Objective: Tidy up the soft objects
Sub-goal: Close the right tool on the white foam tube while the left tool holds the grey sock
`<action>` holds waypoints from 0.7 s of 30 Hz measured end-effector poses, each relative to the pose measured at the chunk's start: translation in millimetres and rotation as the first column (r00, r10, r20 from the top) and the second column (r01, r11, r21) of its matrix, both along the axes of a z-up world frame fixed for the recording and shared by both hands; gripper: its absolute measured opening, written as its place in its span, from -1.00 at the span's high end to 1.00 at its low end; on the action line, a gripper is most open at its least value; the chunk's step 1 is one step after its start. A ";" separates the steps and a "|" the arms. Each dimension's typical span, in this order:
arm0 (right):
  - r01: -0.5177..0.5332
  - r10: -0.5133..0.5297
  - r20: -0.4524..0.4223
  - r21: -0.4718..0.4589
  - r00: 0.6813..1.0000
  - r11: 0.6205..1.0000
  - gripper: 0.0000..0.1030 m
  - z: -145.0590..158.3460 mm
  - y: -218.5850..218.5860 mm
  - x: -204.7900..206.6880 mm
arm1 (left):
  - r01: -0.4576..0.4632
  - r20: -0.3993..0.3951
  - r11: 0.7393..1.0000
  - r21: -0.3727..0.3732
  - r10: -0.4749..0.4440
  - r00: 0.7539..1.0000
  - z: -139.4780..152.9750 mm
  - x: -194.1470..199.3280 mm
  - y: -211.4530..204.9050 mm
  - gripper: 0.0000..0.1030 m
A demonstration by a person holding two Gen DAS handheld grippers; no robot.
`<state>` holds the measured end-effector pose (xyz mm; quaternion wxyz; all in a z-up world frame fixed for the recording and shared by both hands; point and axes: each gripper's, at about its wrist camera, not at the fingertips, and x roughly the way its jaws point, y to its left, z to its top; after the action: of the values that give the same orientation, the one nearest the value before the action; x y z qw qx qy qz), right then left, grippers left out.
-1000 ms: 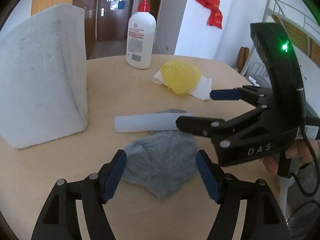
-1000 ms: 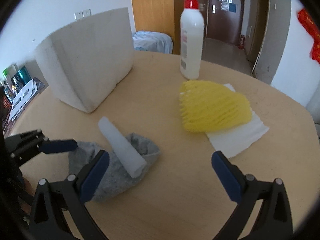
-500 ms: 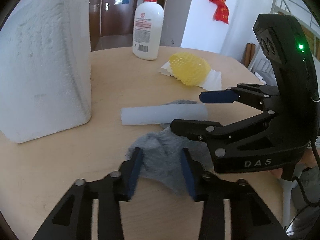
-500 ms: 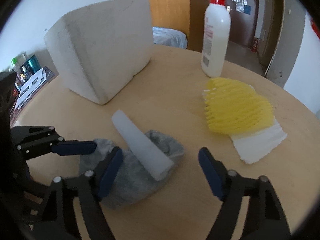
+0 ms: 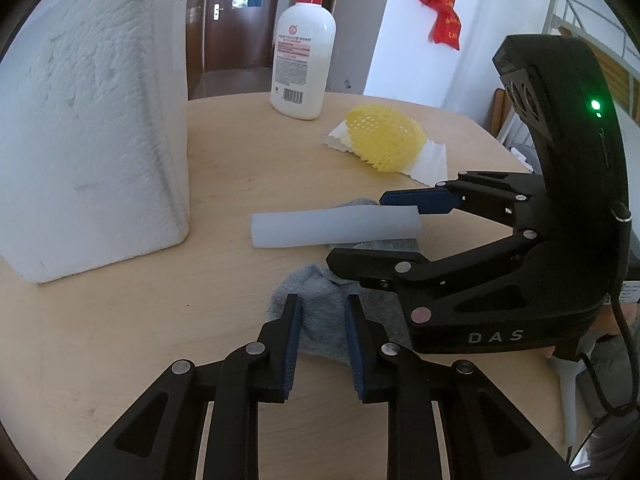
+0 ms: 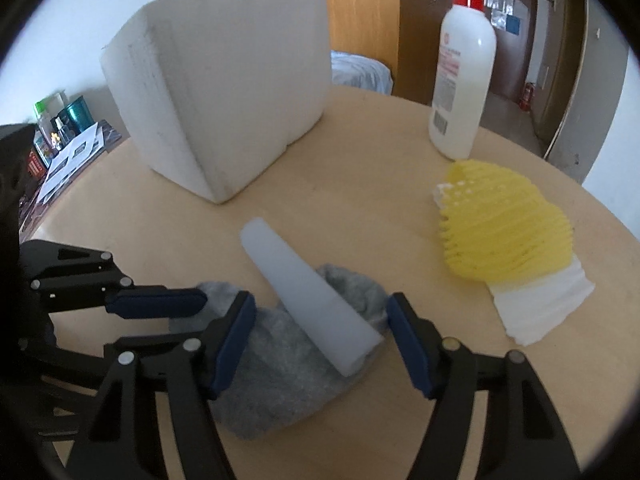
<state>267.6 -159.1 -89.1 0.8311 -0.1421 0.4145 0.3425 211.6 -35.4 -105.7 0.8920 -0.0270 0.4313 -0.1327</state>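
One grey sock [image 5: 320, 320] lies low in the centre, pinched between the narrowed fingers of the left gripper [image 5: 321, 312]. One white tube [image 6: 308, 296] lies across the sock, between the spread fingers of the right gripper [image 6: 320, 328]. Upper right: one yellow net [image 6: 500, 232], one bottle [image 6: 460, 84]. Upper left: one foam block [image 6: 224, 104].

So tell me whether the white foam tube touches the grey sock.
Touching: the right wrist view shows the foam tube lying across the grey sock, its lower end resting directly on it.
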 end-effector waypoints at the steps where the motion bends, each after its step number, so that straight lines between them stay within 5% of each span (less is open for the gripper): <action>1: 0.007 -0.007 0.003 -0.003 1.000 1.000 -0.31 -0.2 -0.2 0.3 | -0.002 0.000 1.000 -0.001 0.002 1.000 -0.3 0.2 0.4 0.59; 9: 0.007 -0.007 0.021 -0.006 1.000 1.000 0.28 4.9 -6.3 -3.2 | -0.029 0.000 0.999 0.020 0.029 1.000 -1.3 1.3 1.5 0.89; 21: 0.109 -0.105 -0.051 0.092 0.993 0.990 0.52 13.4 -39.6 4.9 | -0.015 0.018 1.000 0.015 0.015 1.000 8.2 -9.5 7.9 0.94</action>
<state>272.6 -198.7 -75.6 0.8442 -0.0722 0.4239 0.3200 202.1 -27.5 -97.5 0.8969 -0.0223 0.4242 -0.1229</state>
